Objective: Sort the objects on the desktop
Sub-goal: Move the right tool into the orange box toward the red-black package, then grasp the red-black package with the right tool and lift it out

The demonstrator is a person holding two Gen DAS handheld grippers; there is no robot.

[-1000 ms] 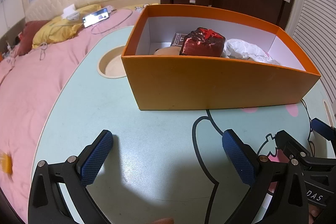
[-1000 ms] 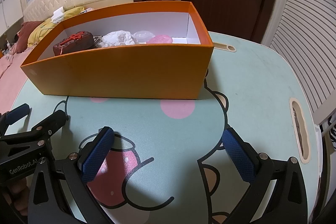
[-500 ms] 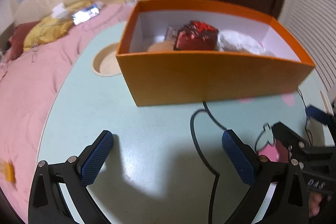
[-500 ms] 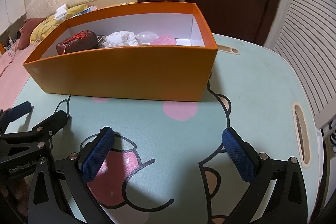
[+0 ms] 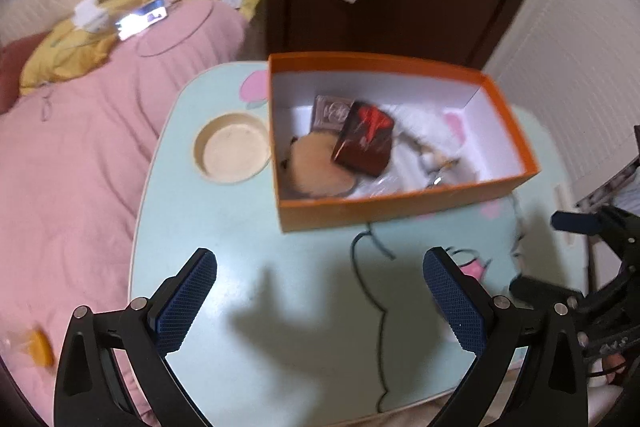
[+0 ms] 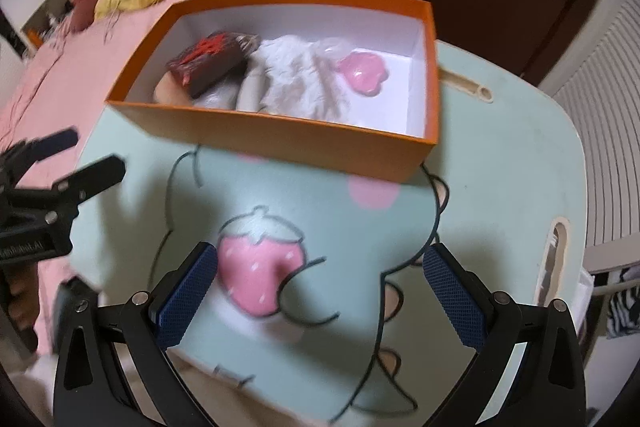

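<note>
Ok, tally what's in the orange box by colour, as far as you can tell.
Dark red: 1, wrapped block
Brown: 1, card pack
Tan: 1, round plush
White: 1, fluffy item
Pink: 1, paw-shaped piece
Total: 5 clear; blur may hide more in the box.

The orange box [image 6: 304, 143] looked like matt card, white inside. In it, the dark red packet [image 6: 208, 63] was glossy foil or film, beside a fluffy white cloth [image 6: 296, 79] and a shiny pink plastic piece [image 6: 362, 73]. The table [image 5: 280, 307] under the box was smooth with a slight sheen. Gripper pads [image 5: 186, 303] were rough, knurled blue.
</note>
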